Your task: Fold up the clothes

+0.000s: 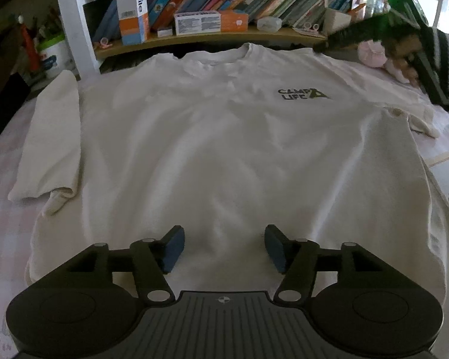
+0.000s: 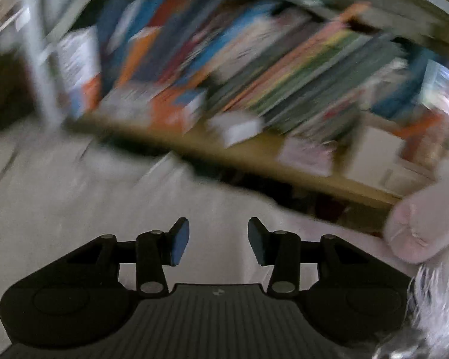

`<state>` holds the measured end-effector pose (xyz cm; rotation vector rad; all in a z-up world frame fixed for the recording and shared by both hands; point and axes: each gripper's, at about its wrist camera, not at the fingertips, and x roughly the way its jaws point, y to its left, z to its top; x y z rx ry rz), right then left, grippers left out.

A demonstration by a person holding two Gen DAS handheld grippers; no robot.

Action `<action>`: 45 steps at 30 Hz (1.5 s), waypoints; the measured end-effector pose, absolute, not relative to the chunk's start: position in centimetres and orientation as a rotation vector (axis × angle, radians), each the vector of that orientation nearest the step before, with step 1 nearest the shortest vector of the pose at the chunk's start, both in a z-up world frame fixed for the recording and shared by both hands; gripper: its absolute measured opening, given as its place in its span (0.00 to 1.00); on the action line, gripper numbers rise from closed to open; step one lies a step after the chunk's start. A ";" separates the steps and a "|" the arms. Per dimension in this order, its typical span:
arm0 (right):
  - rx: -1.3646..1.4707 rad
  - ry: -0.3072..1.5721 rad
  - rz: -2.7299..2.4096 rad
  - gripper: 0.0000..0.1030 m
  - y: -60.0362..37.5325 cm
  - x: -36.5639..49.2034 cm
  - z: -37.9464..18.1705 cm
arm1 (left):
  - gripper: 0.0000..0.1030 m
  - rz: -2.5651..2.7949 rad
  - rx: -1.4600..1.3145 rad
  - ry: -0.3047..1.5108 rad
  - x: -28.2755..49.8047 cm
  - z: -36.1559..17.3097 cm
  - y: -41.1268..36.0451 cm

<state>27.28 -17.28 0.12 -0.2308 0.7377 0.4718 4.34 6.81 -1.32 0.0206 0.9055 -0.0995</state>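
At six o'clock of the flat white T-shirt (image 1: 212, 137), the left gripper (image 1: 224, 246) hovers spread, the right gripper (image 2: 218, 239) likewise spread and empty.

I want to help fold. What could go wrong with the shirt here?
The left tool is open above the hem of the white T-shirt, so it may pinch just one layer. One sleeve is already rumpled and could fold crooked. The right tool view is blurred; it might bump the bookshelf.

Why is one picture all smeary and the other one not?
Right wrist view: motion blur smears the books and shelf; only the right gripper looks sharp. Left wrist view: dim but steady, with the T-shirt and its logo clear, and fisheye bending the shelf.
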 end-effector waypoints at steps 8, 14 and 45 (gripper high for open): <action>-0.231 0.843 0.564 0.39 -14.1 26.2 -1.6 | 0.62 -0.077 -0.036 0.854 4.3 0.1 8.4; -0.242 0.864 0.396 0.39 -14.9 27.1 -2.8 | 0.62 0.022 -0.107 0.782 5.8 2.6 13.2; -0.176 1.016 0.319 0.41 -10.0 3.5 -0.2 | 0.20 -0.206 -0.232 0.799 16.9 -1.3 14.9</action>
